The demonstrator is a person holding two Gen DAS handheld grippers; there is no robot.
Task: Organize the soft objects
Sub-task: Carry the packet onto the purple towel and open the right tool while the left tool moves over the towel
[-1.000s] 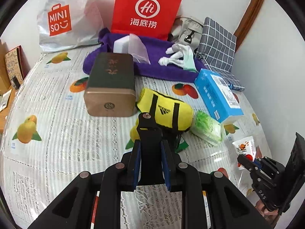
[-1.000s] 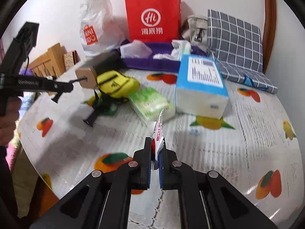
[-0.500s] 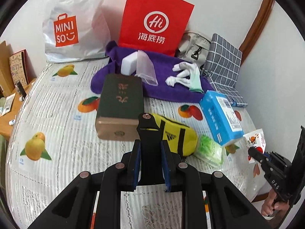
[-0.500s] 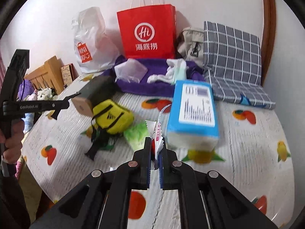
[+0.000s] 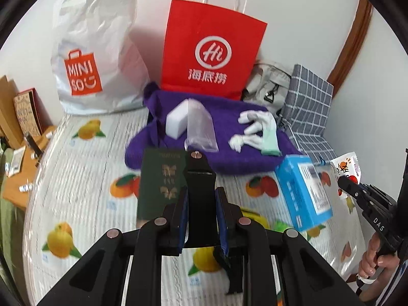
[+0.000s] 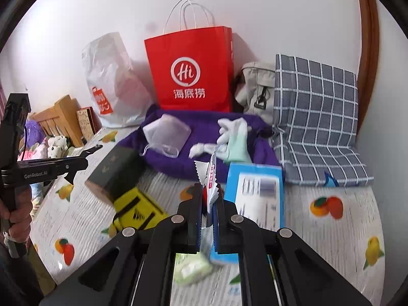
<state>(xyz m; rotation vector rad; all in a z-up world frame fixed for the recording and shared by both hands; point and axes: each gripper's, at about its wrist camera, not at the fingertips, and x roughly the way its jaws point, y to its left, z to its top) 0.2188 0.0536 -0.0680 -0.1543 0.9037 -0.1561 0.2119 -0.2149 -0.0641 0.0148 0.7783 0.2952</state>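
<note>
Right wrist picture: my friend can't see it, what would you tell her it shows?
The right gripper pinches a small white-and-red snack packet above a fruit-print table cover. Behind lie a blue box, a purple cloth and a red paper bag.

Your yellow fabric bag (image 5: 251, 215) is mostly hidden behind the left gripper (image 5: 201, 219); the blue box label (image 6: 257, 196) is blurred

Both tongs have risen and pulled back from the things on the bed (image 5: 84, 178). The right tongs (image 6: 207, 199), clamped on the snack packet (image 6: 209, 178), have carried it up off the bed's near edge; the left tongs (image 5: 201, 204) have lifted the black strap (image 5: 200, 178) with them.
</note>
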